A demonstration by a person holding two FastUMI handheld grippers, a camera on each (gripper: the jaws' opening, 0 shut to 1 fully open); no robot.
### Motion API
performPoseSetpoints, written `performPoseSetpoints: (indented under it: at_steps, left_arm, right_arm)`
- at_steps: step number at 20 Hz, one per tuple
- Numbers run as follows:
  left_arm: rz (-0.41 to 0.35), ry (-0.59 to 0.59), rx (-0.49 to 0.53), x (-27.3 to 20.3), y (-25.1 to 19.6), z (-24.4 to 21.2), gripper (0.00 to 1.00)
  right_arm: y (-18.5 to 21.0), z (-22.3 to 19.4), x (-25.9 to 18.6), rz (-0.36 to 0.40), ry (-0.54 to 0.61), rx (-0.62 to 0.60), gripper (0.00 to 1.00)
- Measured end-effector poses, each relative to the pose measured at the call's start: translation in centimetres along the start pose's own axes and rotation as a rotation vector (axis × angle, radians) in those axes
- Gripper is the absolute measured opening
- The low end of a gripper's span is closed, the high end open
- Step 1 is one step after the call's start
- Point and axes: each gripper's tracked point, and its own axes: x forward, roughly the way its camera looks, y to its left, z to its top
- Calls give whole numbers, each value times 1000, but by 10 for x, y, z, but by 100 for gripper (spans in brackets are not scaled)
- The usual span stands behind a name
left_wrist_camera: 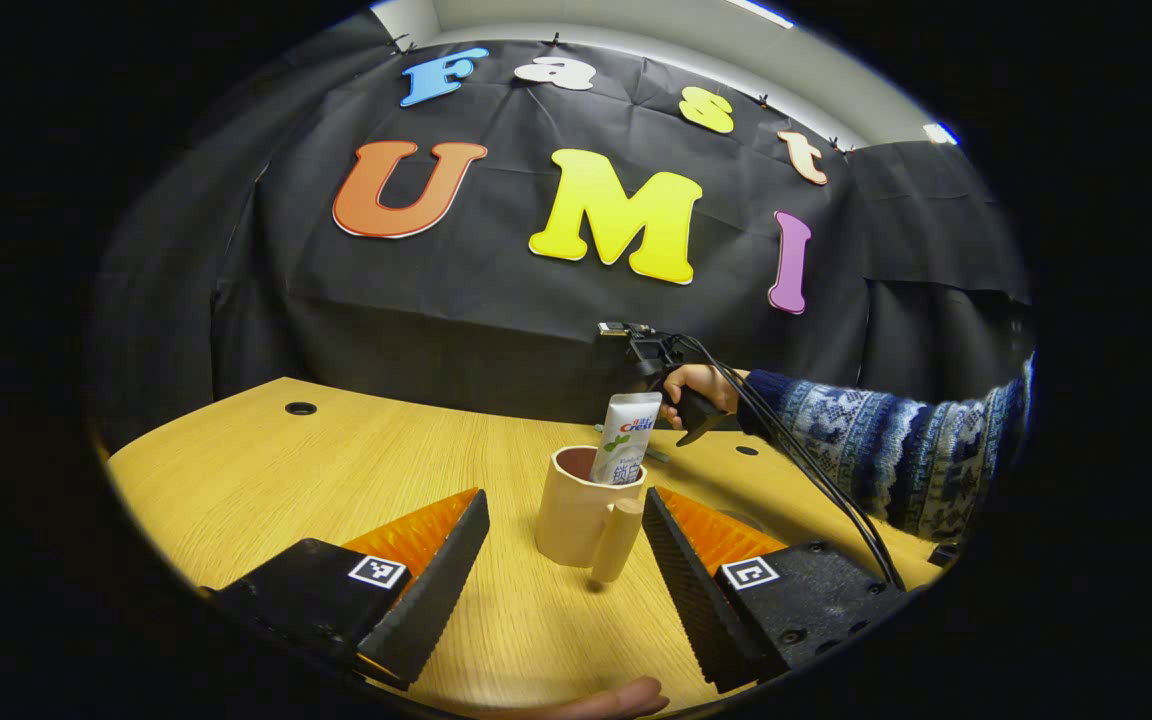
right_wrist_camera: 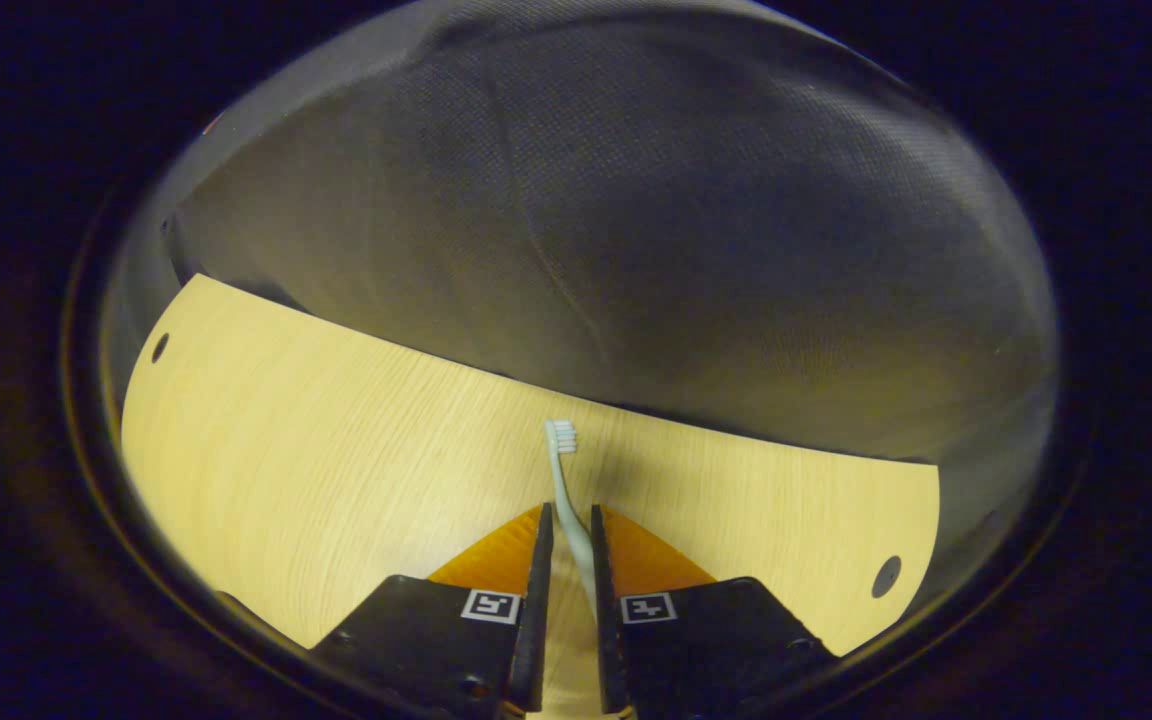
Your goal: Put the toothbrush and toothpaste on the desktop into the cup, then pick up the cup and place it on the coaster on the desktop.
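In the left gripper view, a beige cup (left_wrist_camera: 576, 520) with a handle stands on the wooden desktop (left_wrist_camera: 336, 470), and a white toothpaste tube (left_wrist_camera: 626, 438) stands upright inside it. My left gripper (left_wrist_camera: 564, 495) is open, one finger on each side of the cup without touching it. In the right gripper view, a pale toothbrush (right_wrist_camera: 566, 480) lies on the desktop (right_wrist_camera: 336, 470) with its bristled head pointing away. My right gripper (right_wrist_camera: 570, 510) has its jaws narrowed around the handle, with a slit of table still visible beside it. Behind the cup, a hand holds the right gripper (left_wrist_camera: 688, 432) low over the table.
A patterned knit sleeve (left_wrist_camera: 886, 450) and black cables (left_wrist_camera: 806, 460) reach in from the right behind the cup. Cable holes (left_wrist_camera: 300, 408) (right_wrist_camera: 886, 576) sit near the desk's back edge, which meets the black cloth wall. A fingertip (left_wrist_camera: 616, 700) shows at the bottom edge.
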Motion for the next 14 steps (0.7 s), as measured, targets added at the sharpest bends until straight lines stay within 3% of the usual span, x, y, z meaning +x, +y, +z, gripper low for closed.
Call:
performPoseSetpoints:
  at_steps: [2, 3, 7, 8, 14]
  left_arm:
    - [8, -4, 1, 1, 0, 1, 98]
    - [8, -9, 4, -1, -1, 2, 98]
    - [17, -30, 53, -2, -2, 4, 98]
    - [18, -40, 72, -2, -4, 6, 98]
    - [-2, -89, 128, -5, -12, 11, 98]
  right_arm:
    - [-2, -13, 7, 52, 4, 59, 22]
    - [0, -8, 2, 66, -8, 85, 12]
    - [2, -12, 1, 49, -4, 82, 13]
    - [-2, -10, 0, 40, -8, 68, 3]
    - [-1, -9, 0, 35, -21, 93, 2]
